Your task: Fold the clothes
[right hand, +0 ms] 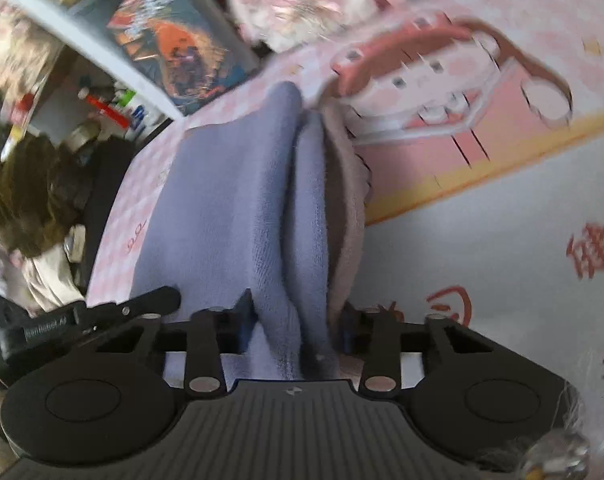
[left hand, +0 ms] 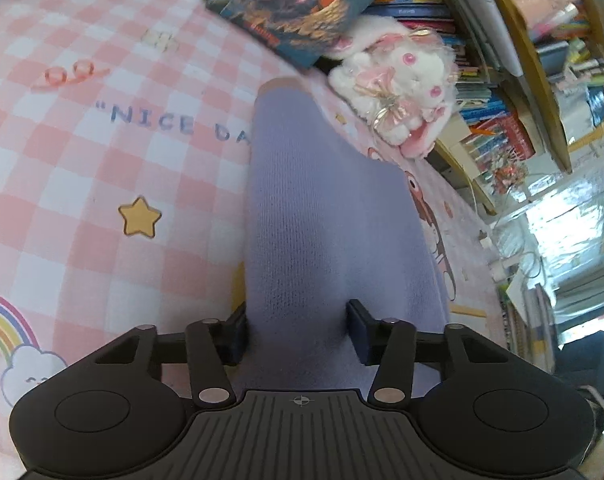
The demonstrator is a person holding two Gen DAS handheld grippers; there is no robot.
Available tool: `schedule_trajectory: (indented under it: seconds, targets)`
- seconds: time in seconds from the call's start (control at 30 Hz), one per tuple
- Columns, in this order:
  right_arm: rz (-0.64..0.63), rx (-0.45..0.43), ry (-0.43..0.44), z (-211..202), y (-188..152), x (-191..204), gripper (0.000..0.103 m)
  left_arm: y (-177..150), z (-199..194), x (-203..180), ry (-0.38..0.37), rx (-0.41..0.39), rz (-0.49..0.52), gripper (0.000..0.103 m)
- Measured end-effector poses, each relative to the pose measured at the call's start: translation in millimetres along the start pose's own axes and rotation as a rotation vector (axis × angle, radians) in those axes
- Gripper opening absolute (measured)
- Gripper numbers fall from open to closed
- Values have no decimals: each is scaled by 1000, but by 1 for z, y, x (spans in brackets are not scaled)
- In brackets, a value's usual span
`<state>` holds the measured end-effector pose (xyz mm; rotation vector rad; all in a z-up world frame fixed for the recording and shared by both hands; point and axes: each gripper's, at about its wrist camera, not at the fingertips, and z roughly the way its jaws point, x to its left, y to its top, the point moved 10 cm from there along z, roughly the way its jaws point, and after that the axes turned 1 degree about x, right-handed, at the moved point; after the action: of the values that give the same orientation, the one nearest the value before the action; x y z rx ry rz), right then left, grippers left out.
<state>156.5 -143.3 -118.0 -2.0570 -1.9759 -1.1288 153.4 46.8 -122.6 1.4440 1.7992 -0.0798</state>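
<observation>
Two hand-held claws each grip part of one lavender knit garment (left hand: 322,208) over a pink-and-white checked sheet (left hand: 81,160).

Left wrist view: the left claw (left hand: 297,332) has its two dark fingers pressed against a bunched band of the lavender fabric, which runs straight ahead from between them and ends in a paler cuff (left hand: 279,85). To the claw's left on the sheet are a yellow star print (left hand: 139,216) and a rainbow with a cloud (left hand: 9,332). Ahead and to the right sits a white and pink plush toy (left hand: 398,92), with crowded bookshelves (left hand: 502,120) beyond it.

Right wrist view, somewhat blurred: the right claw (right hand: 295,332) is closed on several gathered folds of the same lavender fabric (right hand: 229,208), with a grey-beige layer (right hand: 348,208) at the right edge of the bundle. The cloth stretches away ahead of the claw. To its right lies a pale sheet printed with red characters (right hand: 502,260). Ahead and to the left stands a colourful picture book (right hand: 181,40).
</observation>
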Motion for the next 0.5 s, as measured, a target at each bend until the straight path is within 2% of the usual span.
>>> schedule_trajectory:
  seconds: [0.13, 0.3, 0.5]
  targets:
    - [-216, -102, -57, -21, -3, 32, 25, 3, -22, -19, -1, -78, 80, 43]
    - [-251, -185, -50, -46, -3, 43, 25, 7, -42, -37, -35, -138, 139, 43]
    - [-336, -262, -98, -61, -3, 55, 25, 8, -54, -56, -48, -192, 217, 42]
